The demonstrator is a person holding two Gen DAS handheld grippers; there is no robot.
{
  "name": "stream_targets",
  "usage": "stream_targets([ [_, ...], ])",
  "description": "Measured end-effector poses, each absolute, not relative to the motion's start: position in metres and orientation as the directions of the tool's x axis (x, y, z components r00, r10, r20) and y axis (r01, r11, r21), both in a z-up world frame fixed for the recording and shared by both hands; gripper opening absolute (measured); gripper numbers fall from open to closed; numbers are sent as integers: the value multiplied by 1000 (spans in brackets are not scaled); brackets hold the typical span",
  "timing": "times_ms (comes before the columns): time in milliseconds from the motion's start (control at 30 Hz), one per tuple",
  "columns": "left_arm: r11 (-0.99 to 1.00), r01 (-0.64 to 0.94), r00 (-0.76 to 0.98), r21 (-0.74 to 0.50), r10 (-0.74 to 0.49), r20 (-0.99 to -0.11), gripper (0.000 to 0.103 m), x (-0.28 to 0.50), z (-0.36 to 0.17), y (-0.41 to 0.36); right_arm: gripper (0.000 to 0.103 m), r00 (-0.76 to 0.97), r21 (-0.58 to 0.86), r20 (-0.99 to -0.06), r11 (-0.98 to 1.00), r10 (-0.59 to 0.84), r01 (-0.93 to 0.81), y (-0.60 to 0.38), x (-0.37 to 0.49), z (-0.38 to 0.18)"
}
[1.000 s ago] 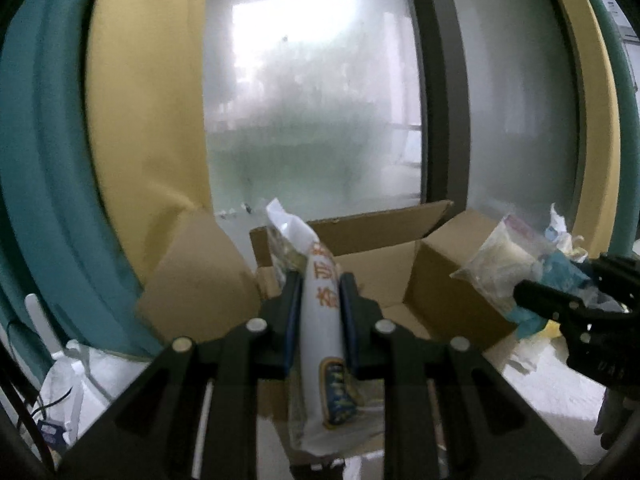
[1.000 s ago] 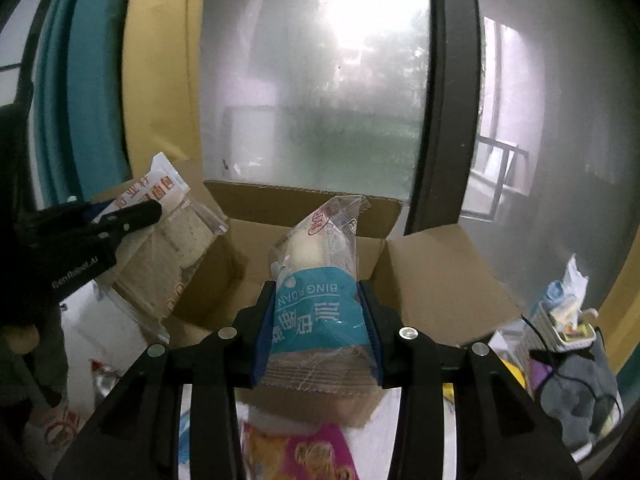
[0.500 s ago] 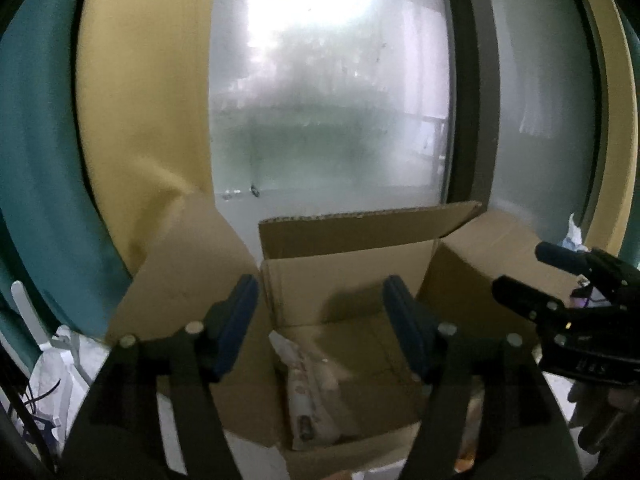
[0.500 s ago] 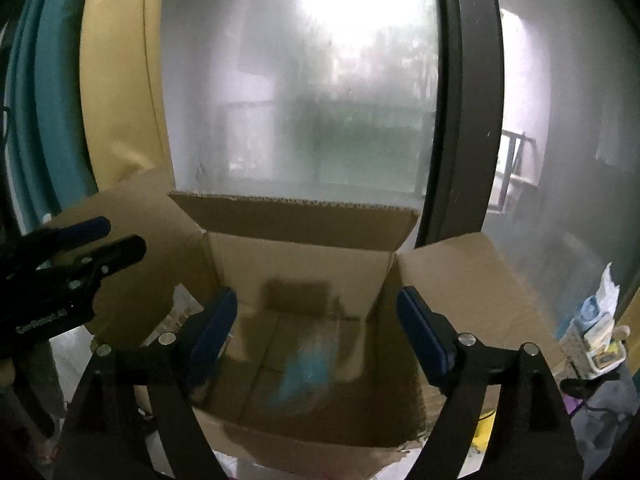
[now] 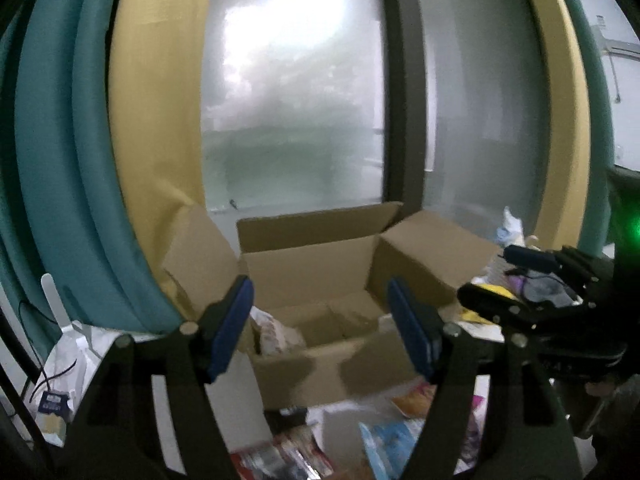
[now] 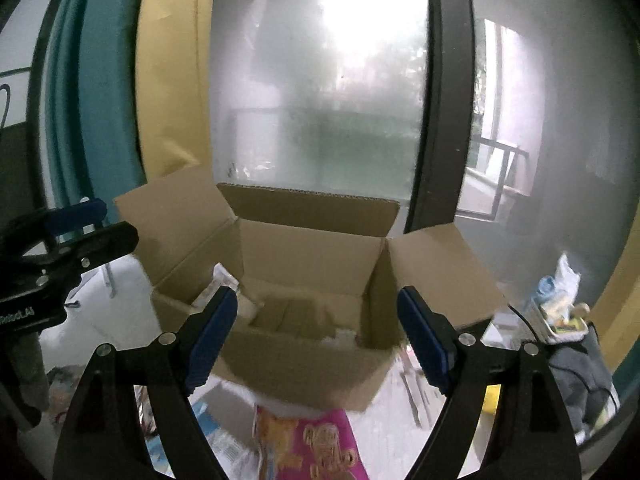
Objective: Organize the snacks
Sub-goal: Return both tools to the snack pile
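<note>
An open cardboard box (image 5: 312, 256) (image 6: 304, 364) stands on the white table by the window. A pale snack pack (image 5: 276, 332) (image 6: 218, 286) lies inside at its left, and a second pale pack (image 6: 344, 336) lies at the front right. My left gripper (image 5: 320, 292) (image 6: 116, 220) hangs in front of the box, its jaws opening with nothing between them. My right gripper (image 6: 317, 296) (image 5: 486, 272) is open and empty, also short of the box. Loose packs lie on the table in front: a pink one (image 6: 320, 440), a blue one (image 5: 384, 444) and an orange one (image 5: 416, 396).
Teal and yellow curtains (image 5: 120, 160) frame the frosted window behind the box. A pile of bags and small items (image 6: 560, 312) sits at the right, above a grey cloth (image 6: 580, 368). A white bag with a cable (image 5: 76, 352) lies at the left.
Both grippers went from shut on a snack pack to open. The packs dropped into the box, and both grippers drew back from it toward the loose snacks.
</note>
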State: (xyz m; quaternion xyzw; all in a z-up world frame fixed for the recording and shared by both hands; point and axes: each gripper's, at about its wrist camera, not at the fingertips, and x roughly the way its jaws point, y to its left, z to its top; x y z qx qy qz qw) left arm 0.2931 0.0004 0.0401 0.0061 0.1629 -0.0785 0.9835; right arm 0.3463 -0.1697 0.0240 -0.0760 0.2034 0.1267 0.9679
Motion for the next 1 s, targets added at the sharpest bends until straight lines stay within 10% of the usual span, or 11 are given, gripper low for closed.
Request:
stream_targets([
  [1000, 967, 208, 761, -145, -253, -597, 83, 211, -75, -48, 85, 657, 247, -689, 951, 306, -184, -249, 233, -111],
])
